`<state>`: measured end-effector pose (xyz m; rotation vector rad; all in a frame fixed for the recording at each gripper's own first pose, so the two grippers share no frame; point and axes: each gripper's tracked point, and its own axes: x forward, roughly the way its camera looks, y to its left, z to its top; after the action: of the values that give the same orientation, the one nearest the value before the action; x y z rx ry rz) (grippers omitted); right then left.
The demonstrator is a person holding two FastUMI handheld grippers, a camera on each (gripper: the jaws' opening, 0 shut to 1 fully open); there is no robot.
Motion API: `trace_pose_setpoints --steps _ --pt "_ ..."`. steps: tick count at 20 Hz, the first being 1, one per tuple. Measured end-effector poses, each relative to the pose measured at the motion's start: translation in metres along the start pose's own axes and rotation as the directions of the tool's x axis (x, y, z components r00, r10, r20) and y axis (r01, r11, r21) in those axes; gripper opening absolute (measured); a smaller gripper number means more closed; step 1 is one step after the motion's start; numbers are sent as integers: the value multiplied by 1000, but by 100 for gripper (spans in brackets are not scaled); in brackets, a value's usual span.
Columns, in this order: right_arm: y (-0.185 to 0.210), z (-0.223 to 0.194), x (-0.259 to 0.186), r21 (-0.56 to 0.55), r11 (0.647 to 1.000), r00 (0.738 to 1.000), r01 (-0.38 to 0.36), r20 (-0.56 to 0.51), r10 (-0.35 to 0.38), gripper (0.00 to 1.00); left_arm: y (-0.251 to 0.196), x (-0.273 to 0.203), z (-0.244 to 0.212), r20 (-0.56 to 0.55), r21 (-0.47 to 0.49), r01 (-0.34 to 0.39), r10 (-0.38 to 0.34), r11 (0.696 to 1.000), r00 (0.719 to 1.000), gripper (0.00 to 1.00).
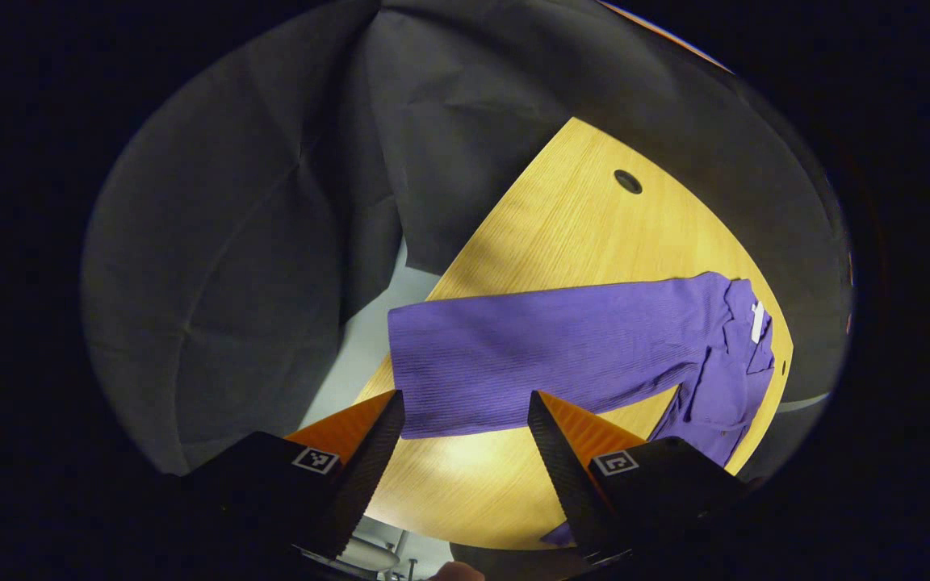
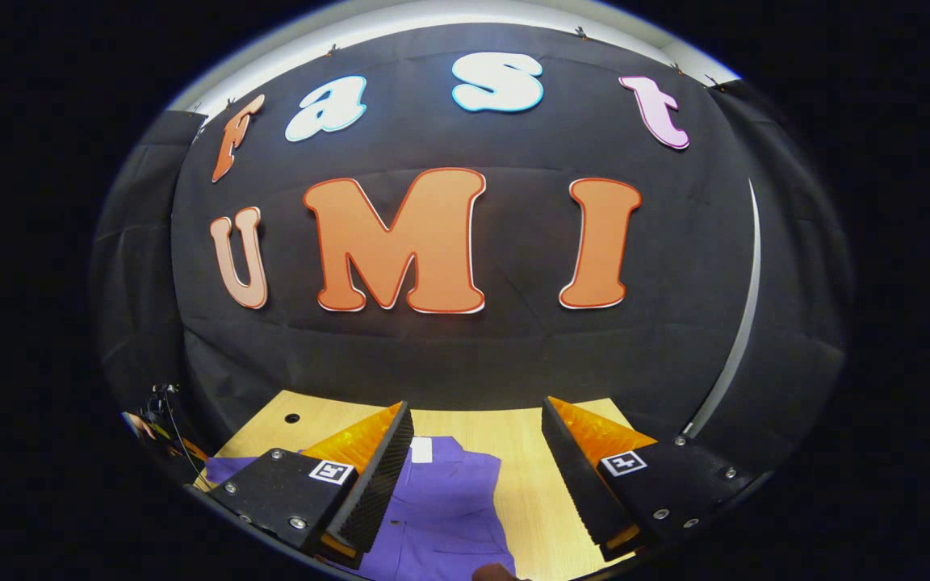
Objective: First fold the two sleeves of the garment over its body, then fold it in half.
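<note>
A purple ribbed garment (image 1: 562, 355) lies spread on the wooden table (image 1: 586, 234), with a white label (image 1: 757, 321) near its collar at the right. One sleeve stretches toward the table's left edge, ending close beyond my left gripper (image 1: 465, 411), which hangs open above the table with nothing between its fingers. In the right gripper view the same garment (image 2: 441, 500) lies below my right gripper (image 2: 477, 424), its collar label (image 2: 421, 449) just past the left finger. That gripper is open too and holds nothing.
A round cable hole (image 1: 628, 181) sits in the tabletop beyond the garment. Black cloth walls close in the table on the far sides. Pale floor (image 1: 364, 339) shows past the table's left edge. Bare wood (image 2: 529, 484) lies right of the garment.
</note>
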<state>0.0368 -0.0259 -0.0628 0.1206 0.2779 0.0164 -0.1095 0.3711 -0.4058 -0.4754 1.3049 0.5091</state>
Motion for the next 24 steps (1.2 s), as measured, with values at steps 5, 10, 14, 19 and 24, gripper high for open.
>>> trace_pose_setpoints --steps 5,10,14,19,24 --pt "3 12 -19 -19 1000 999 3 38 -3 100 18 35 -2 -69 -36 -7 4 999 998 98" --pt "-1 5 -27 -65 997 999 34 21 -33 95 29 58 -5 -124 -65 -28 19 997 992 96" --pt "-5 3 -31 -85 996 999 41 18 -40 95 29 60 -1 -151 -70 -55 44 996 988 78" --pt "-24 6 -32 -54 998 999 45 21 -44 95 34 65 -1 -152 -51 -94 85 994 985 53" --pt "-33 -1 -29 -41 998 999 41 11 -41 95 21 68 7 -126 -6 -73 72 997 989 8"
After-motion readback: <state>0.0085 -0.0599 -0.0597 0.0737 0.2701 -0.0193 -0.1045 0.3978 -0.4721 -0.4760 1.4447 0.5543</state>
